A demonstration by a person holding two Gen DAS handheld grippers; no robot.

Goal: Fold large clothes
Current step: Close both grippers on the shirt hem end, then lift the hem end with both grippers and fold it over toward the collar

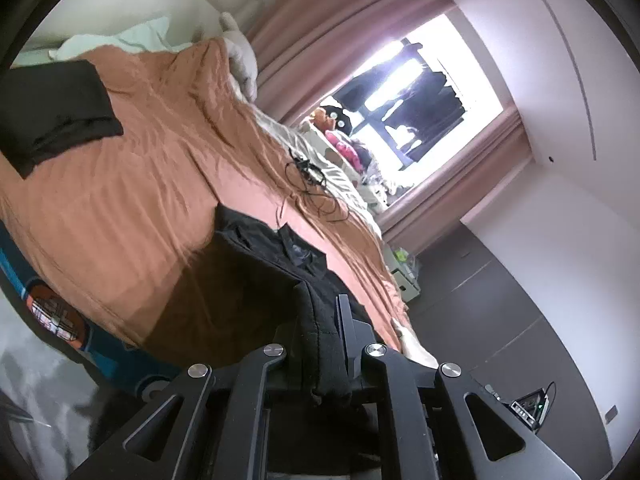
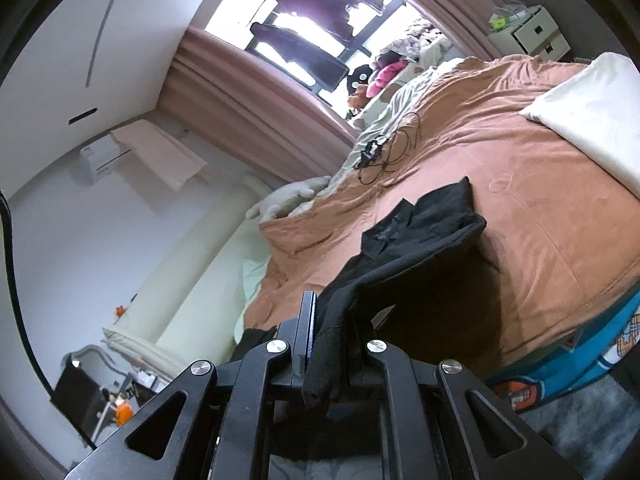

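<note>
A black garment [image 1: 260, 264] hangs lifted above the bed with the orange-brown cover [image 1: 140, 184]. My left gripper [image 1: 326, 332] is shut on one edge of it, the cloth bunched between the fingers. In the right wrist view the same black garment [image 2: 424, 224] stretches away from my right gripper [image 2: 328, 332], which is shut on another edge. The cloth sags between the two grips, and its far end with the collar rests on or just over the cover. A second black garment [image 1: 56, 112] lies folded on the bed at the upper left.
A black cable [image 1: 312, 184] lies tangled near the far side of the bed. A white pillow [image 2: 592, 116] sits on the cover at the right. Pink curtains [image 2: 248, 104] frame a bright window. A white drawer unit [image 2: 536, 32] stands beyond the bed. Grey floor lies below.
</note>
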